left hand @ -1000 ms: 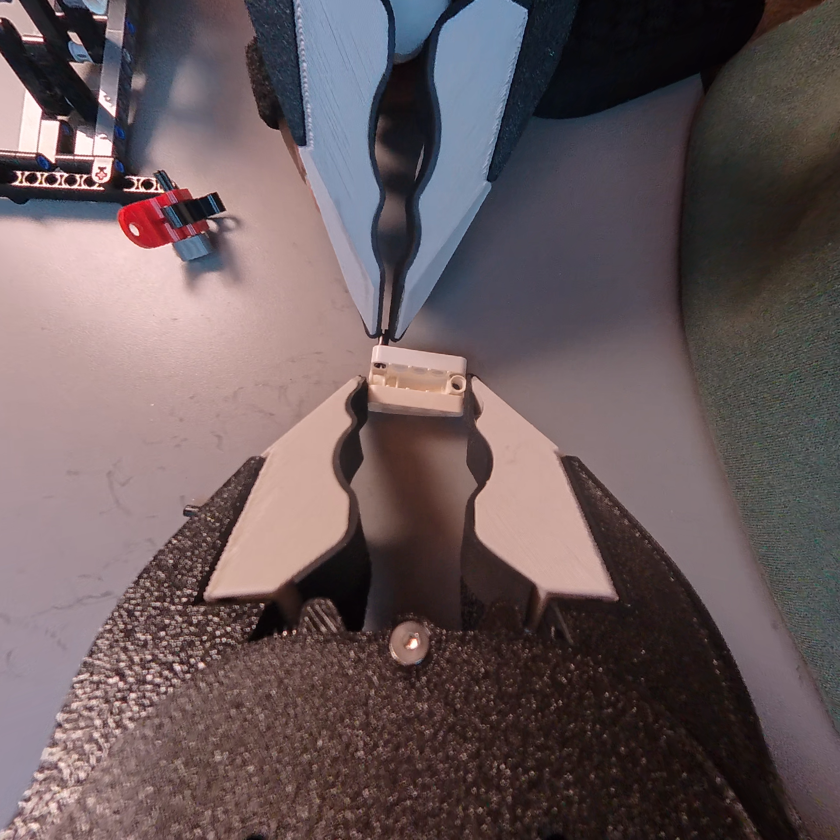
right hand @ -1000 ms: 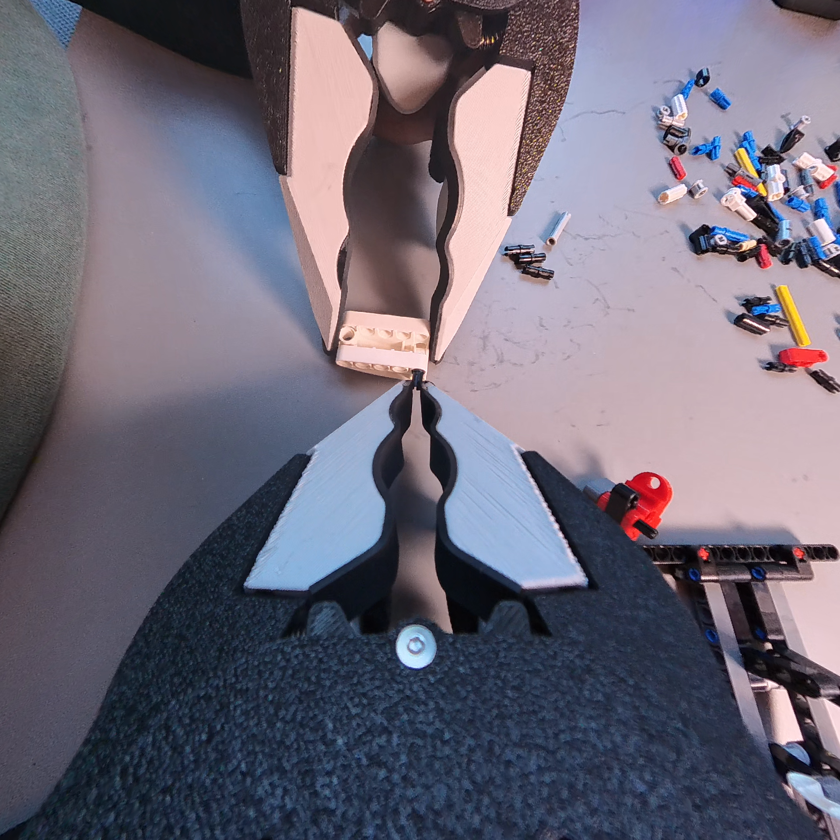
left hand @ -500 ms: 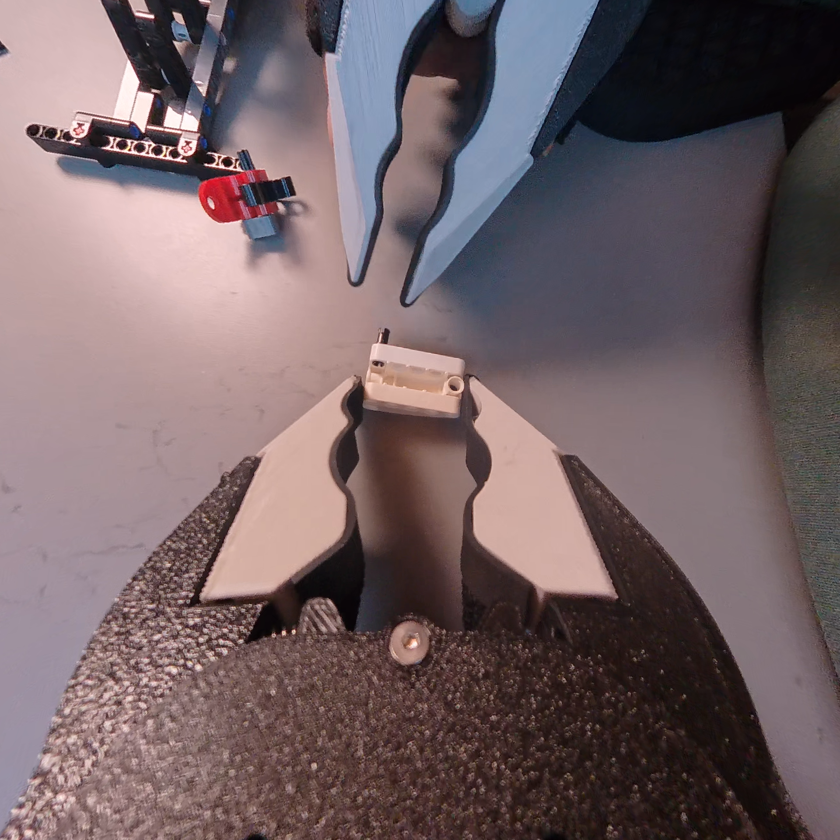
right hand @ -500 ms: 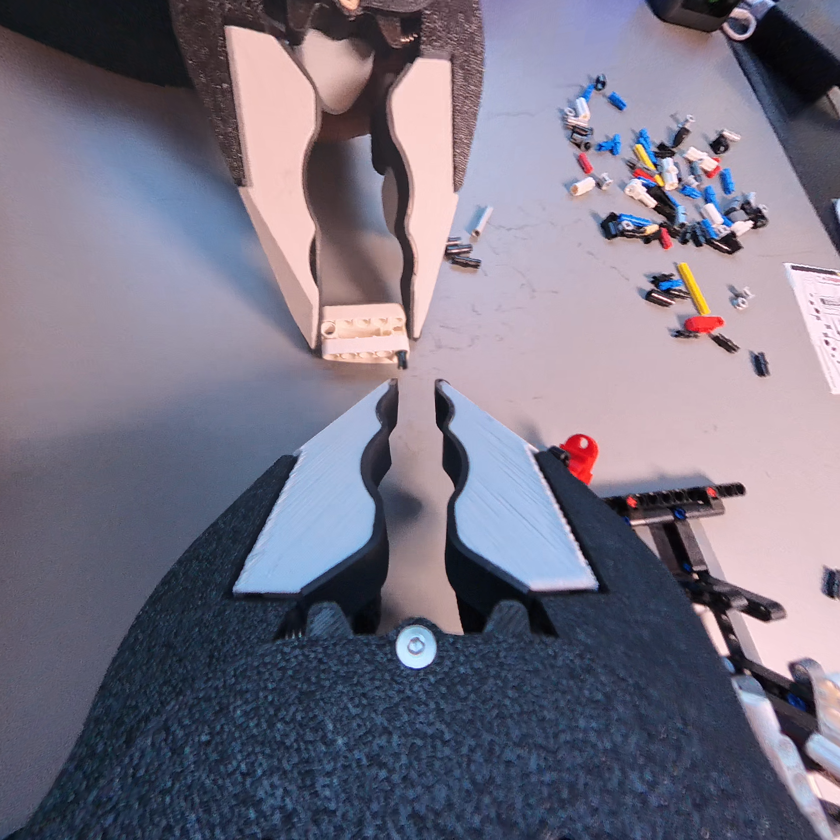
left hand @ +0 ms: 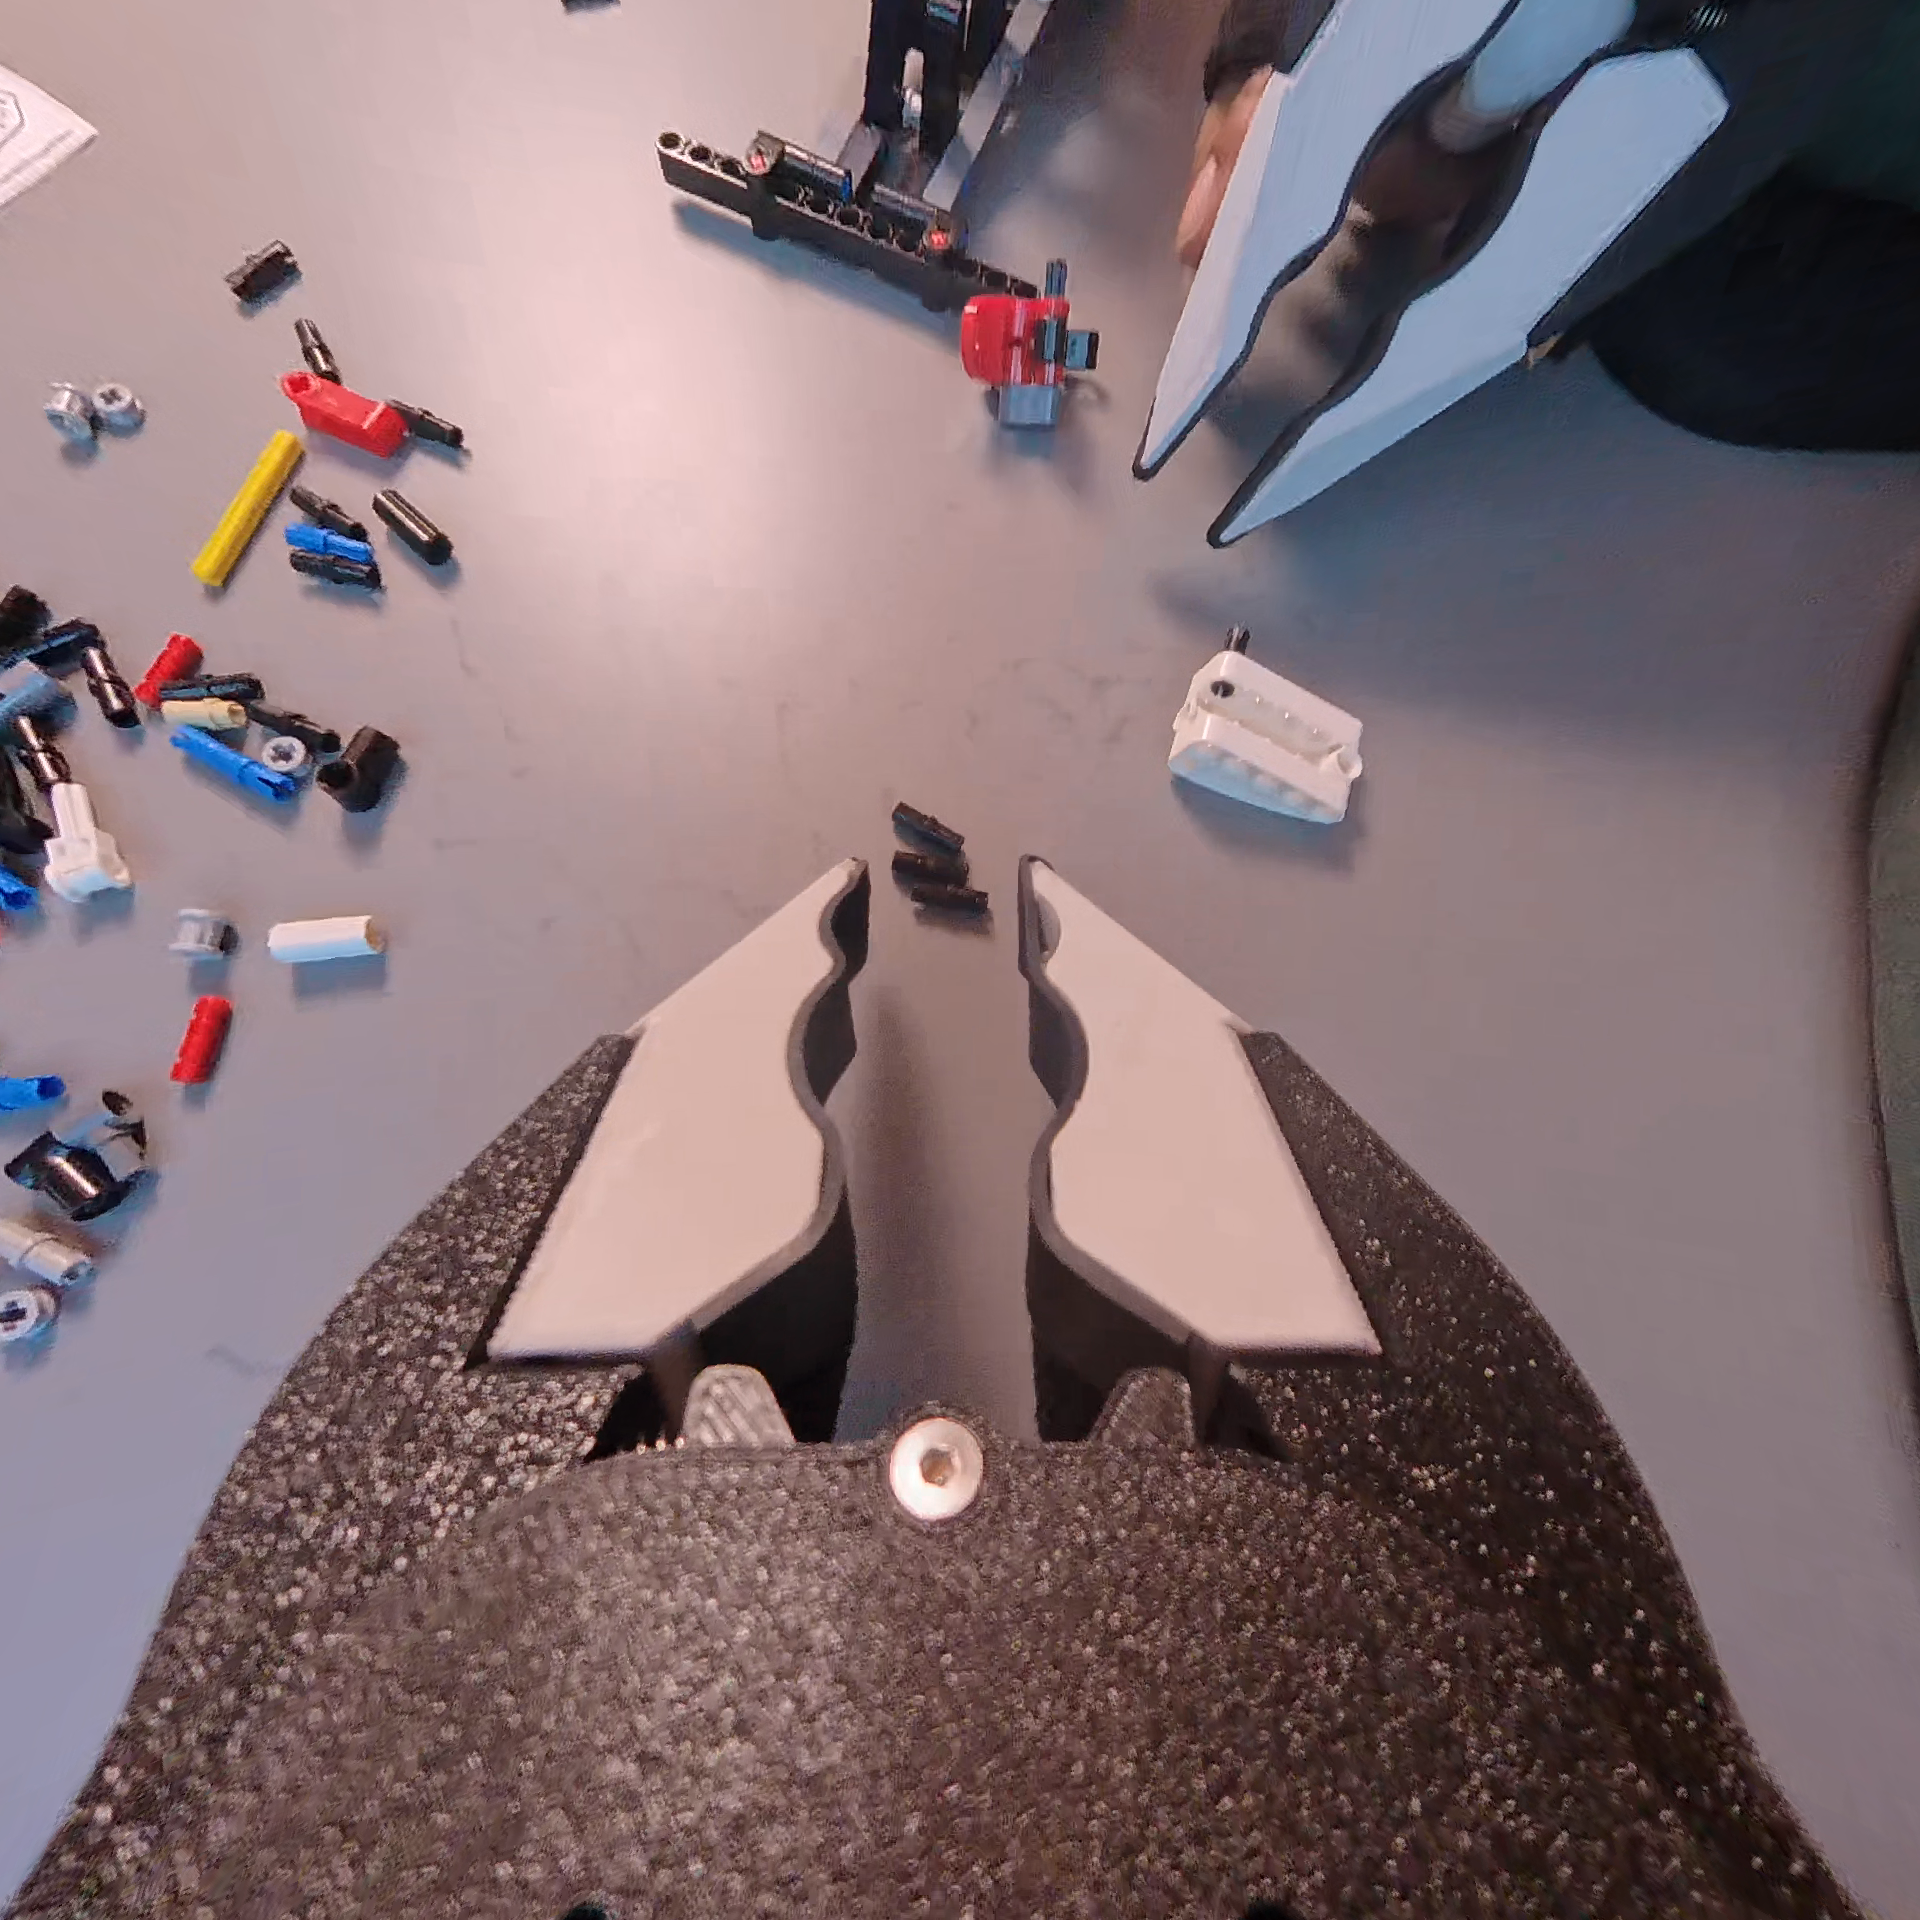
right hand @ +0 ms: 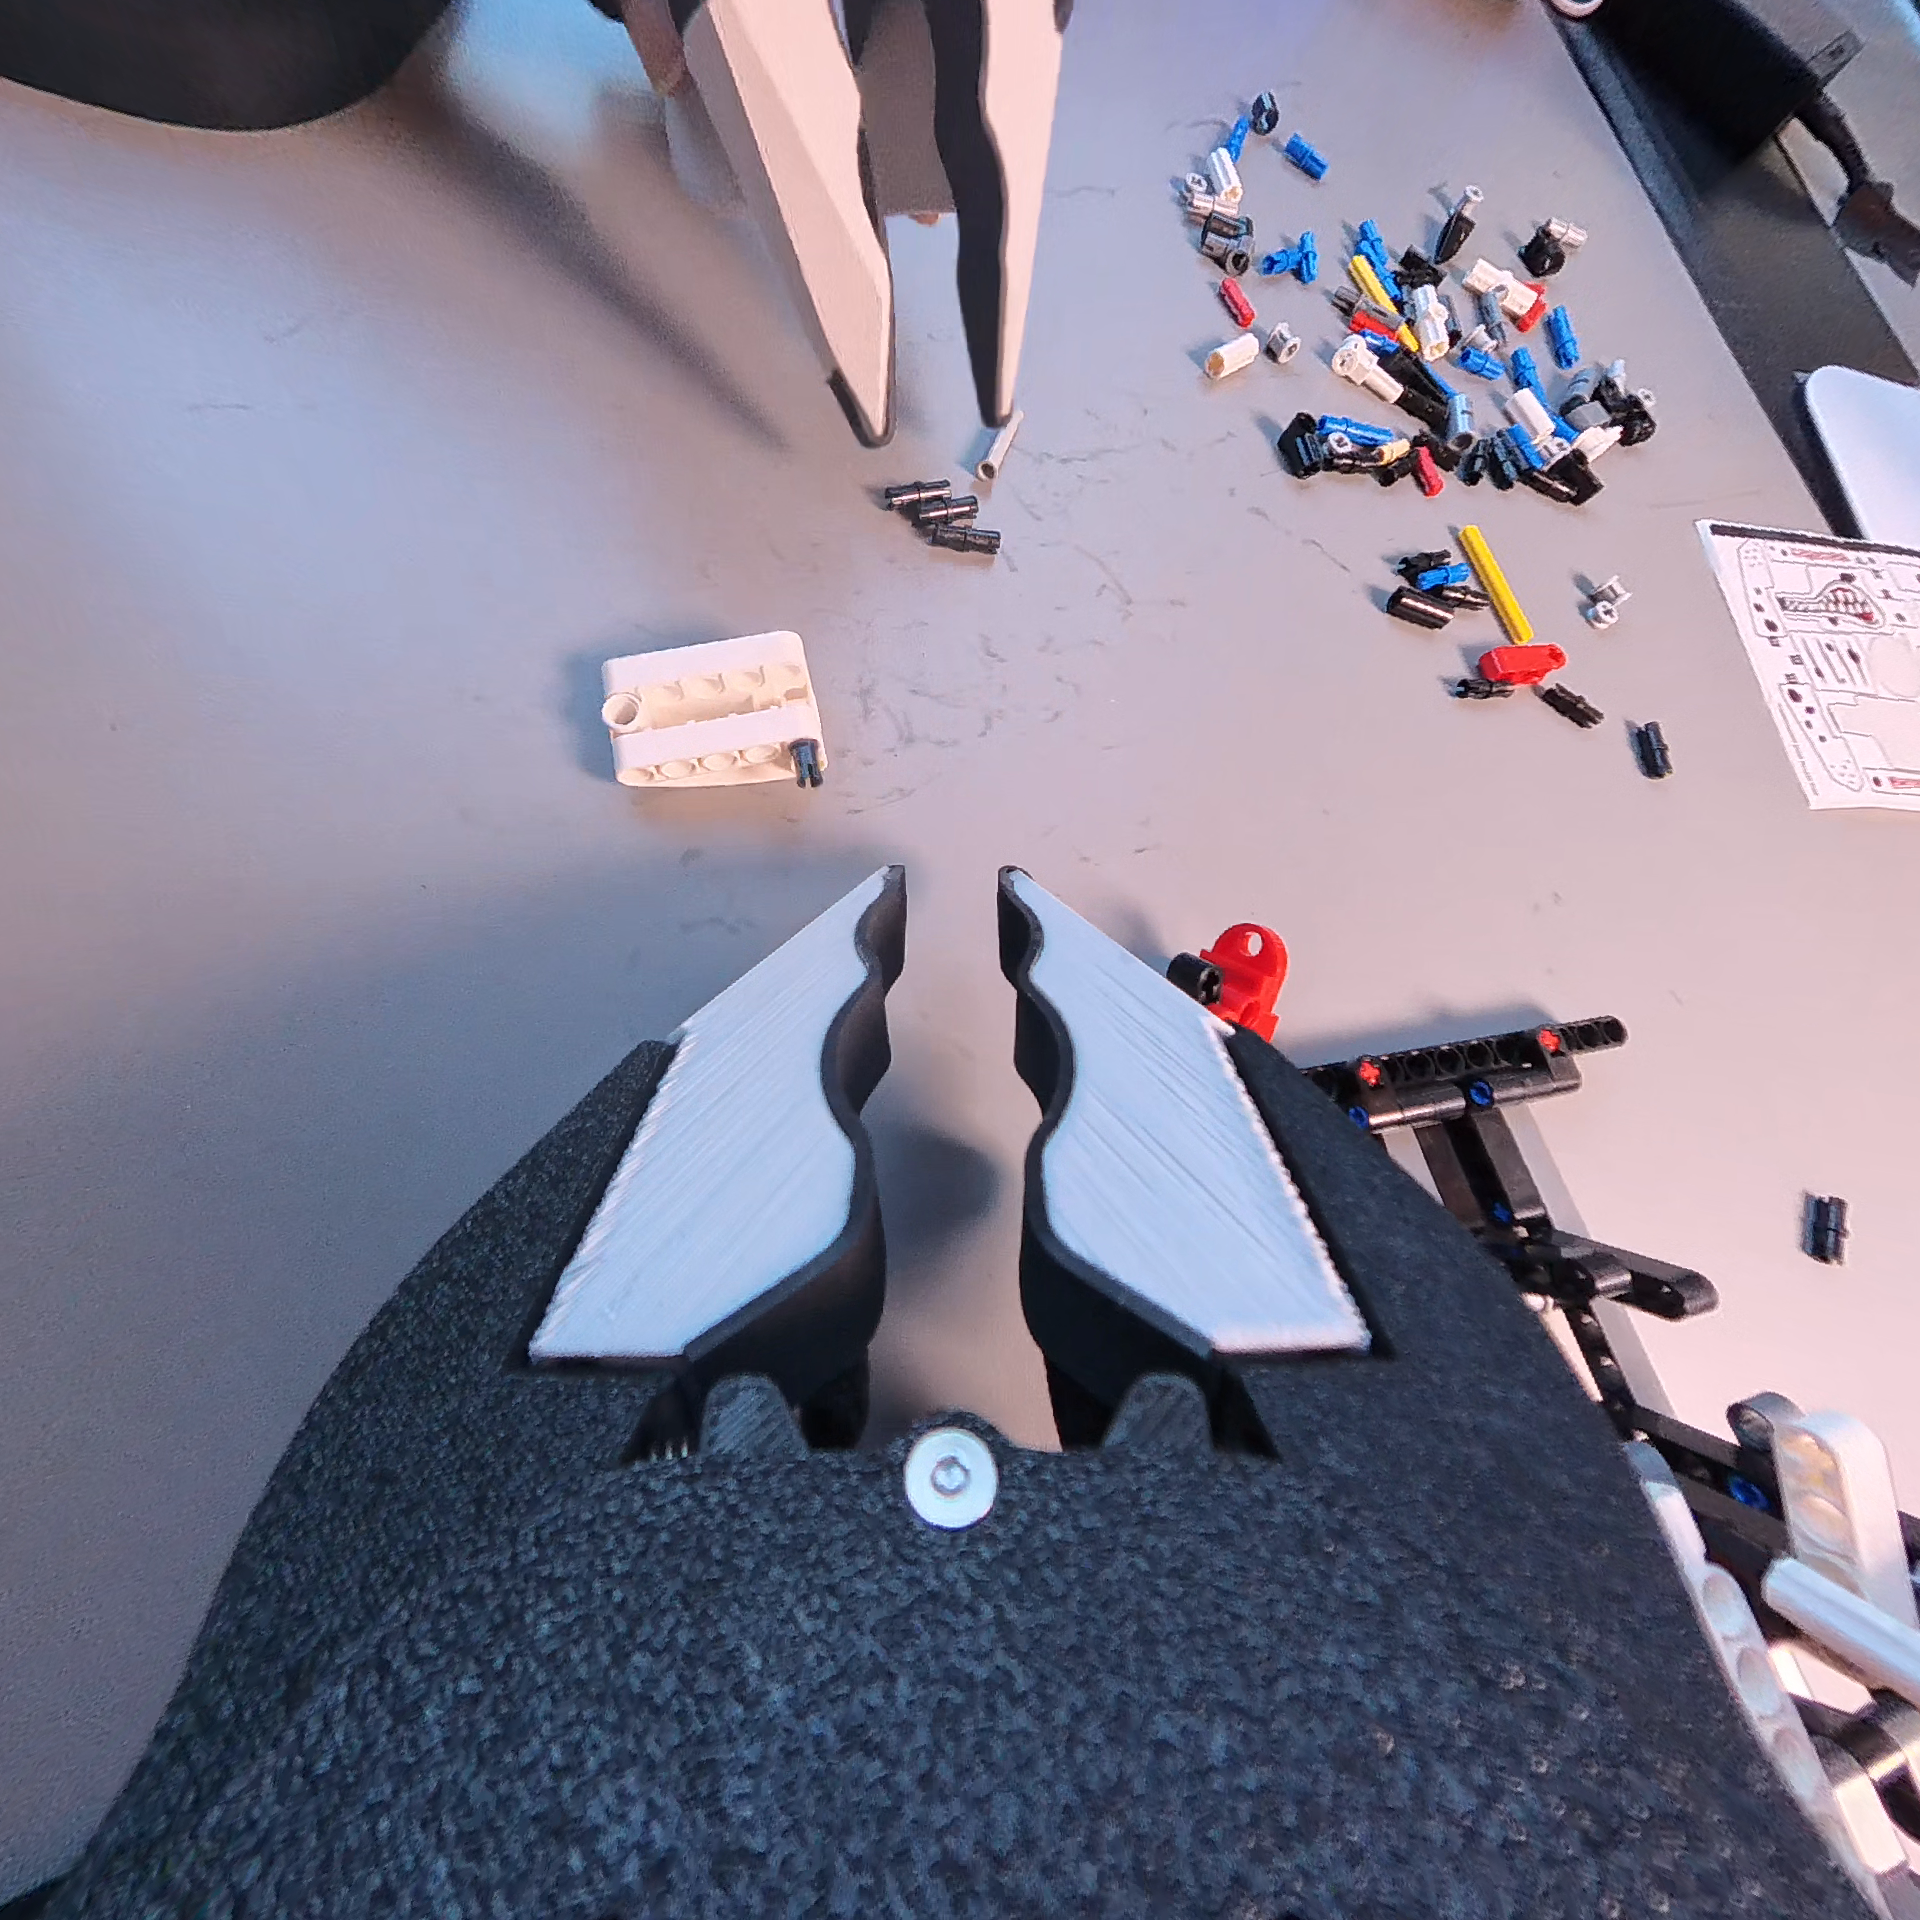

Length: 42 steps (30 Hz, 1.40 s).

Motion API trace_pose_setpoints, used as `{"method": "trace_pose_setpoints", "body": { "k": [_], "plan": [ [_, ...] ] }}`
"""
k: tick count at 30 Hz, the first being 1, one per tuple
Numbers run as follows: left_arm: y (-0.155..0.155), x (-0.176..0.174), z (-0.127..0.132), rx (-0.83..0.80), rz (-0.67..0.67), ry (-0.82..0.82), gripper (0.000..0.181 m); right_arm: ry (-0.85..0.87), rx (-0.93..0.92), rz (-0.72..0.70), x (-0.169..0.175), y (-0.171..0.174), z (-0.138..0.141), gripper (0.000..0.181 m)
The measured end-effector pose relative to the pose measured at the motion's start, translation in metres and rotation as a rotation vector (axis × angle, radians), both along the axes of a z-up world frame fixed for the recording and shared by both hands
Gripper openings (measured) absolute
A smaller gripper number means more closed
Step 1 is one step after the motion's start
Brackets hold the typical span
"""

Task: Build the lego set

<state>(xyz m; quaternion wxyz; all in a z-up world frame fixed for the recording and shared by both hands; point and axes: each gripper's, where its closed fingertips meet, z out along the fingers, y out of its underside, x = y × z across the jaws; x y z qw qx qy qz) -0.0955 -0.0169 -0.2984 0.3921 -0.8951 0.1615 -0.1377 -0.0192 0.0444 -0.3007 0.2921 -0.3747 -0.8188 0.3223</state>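
Surface: grey matte tabletop point(left hand: 675, 644), bare between loose plastic parts; no bin or tray in view, so all parts lie directly on it.
Left wrist view, tongs: left gripper point(left hand: 943, 878) hangs low over the tabletop, jaws parted by a moderate gap and empty.
Left wrist view, target: three short black connector pins point(left hand: 938, 860) lie side by side just ahead of the fingertips, centred on the gap; judged the next pick.
Left wrist view, panel: white ribbed rectangular plastic panel point(left hand: 1265, 750) rests flat, free of both grippers, one black pin standing out of a corner; judged set down to free the tongs for another pin.
Left wrist view, spares: mixed pile of small blue, black, red and white connectors point(left hand: 125, 727) lies to the left, near at hand.
Right wrist view, tongs: right gripper point(right hand: 951, 883) is slightly open, holding nothing, short of the panel.
Right wrist view, assembly: black beam frame with white parts point(right hand: 1475, 1081) lies beside this gripper, a small red bracket piece point(right hand: 1244, 966) at its end.
Right wrist view, reference: white printed sheet point(right hand: 1829, 665) lies flat at the table's edge.
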Motion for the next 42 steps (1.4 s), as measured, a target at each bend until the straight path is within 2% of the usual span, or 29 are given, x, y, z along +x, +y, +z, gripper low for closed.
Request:
{"method": "trace_pose_setpoints", "body": {
  "k": [5,12,16,19,22,27,31,33,36,39,42],
  "plan": [
    [-0.003,0.004,-0.017,-0.052,-0.035,0.103,0.022,0.0,0.002,0.004,0.001,-0.001,-0.001,0.017],
    [-0.001,0.002,-0.018,-0.038,-0.038,0.127,0.016,0.004,0.006,0.017,0.002,-0.003,-0.001,0.016],
    [-0.003,0.004,-0.016,-0.024,-0.07,0.127,0.015,0.061,-0.051,0.018,-0.001,-0.007,0.012,0.014],
    [-0.003,0.02,0.003,0.059,-0.136,0.045,0.015,0.105,-0.11,0.033,-0.002,-0.015,0.024,0.014],
    [-0.008,0.044,0.017,0.111,-0.236,-0.066,0.015,0.084,-0.138,0.077,0.002,-0.024,0.023,0.018],
    [-0.021,0.069,0.001,0.052,-0.374,-0.022,0.015,0.002,-0.103,0.148,0.013,-0.038,0.009,0.027],
    [-0.022,0.077,-0.003,0.046,-0.403,-0.016,0.015,-0.008,-0.099,0.156,0.012,-0.042,0.007,0.027],
    [-0.02,0.08,0.005,0.083,-0.4,-0.039,0.015,0.024,-0.12,0.158,0.01,-0.046,0.013,0.025],
    [-0.018,0.088,0.024,0.158,-0.407,-0.12,0.015,0.144,-0.192,0.196,0.009,-0.058,0.04,0.017],
    [-0.02,0.097,0.054,0.221,-0.426,-0.326,0.015,0.296,-0.241,0.296,0.017,-0.076,0.07,0.015],
    [-0.025,0.101,0.078,0.245,-0.459,-0.531,0.015,0.405,-0.154,0.325,0.02,-0.082,0.084,0.017]
  ]
}}
